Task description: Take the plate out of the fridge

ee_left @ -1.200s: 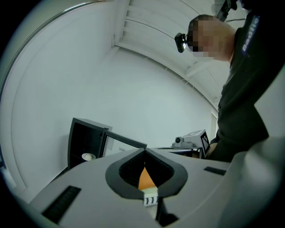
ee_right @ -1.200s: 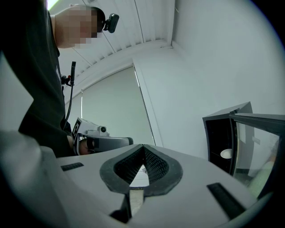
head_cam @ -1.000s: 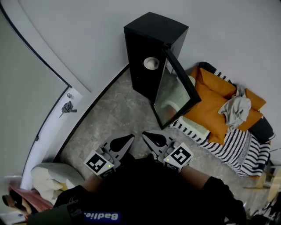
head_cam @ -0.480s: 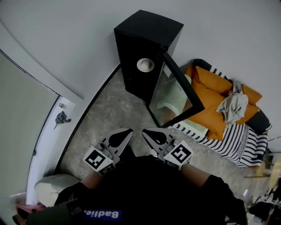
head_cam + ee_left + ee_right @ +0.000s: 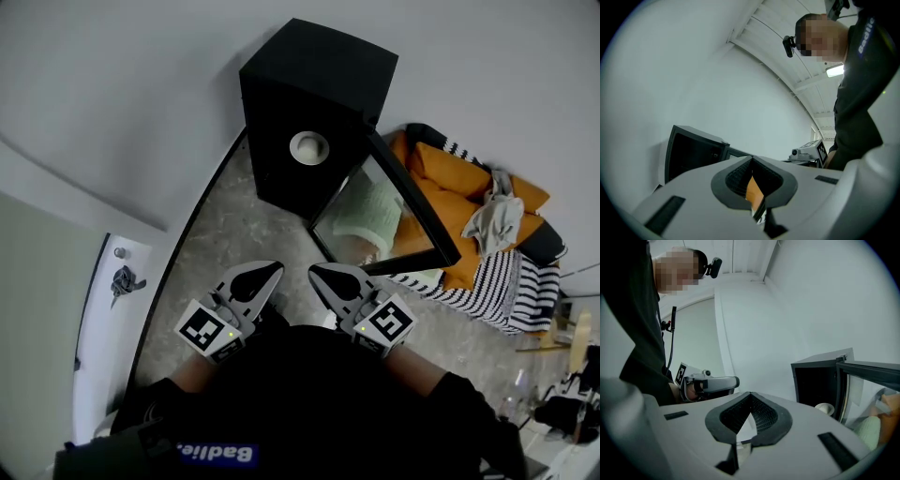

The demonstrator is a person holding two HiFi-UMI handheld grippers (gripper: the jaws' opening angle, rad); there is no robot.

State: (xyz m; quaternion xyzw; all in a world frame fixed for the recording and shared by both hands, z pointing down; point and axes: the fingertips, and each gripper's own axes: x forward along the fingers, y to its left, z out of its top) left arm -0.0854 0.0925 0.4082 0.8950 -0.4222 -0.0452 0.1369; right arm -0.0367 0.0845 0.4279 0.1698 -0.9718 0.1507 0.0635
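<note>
A black mini fridge (image 5: 319, 84) stands against the wall with its glass door (image 5: 394, 216) swung open to the right. A white plate (image 5: 308, 147) sits inside on a shelf; in the right gripper view the plate (image 5: 825, 408) shows low in the dark opening of the fridge (image 5: 815, 380). My left gripper (image 5: 272, 269) and right gripper (image 5: 317, 272) are side by side close to my body, pointing at the fridge and well short of it. Both are shut with nothing held. The left gripper view shows the fridge (image 5: 693, 150) beyond the closed tips of the left gripper (image 5: 751, 158).
A sofa with orange cushions (image 5: 464, 183), a grey cloth and a striped blanket sits right of the fridge door. A white room door with a handle (image 5: 122, 279) is on the left. Grey stone floor (image 5: 234, 234) lies between me and the fridge.
The view has shifted: the fridge now sits more centred and the room door has slid lower left. Both grippers moved along with my body and stayed shut.
</note>
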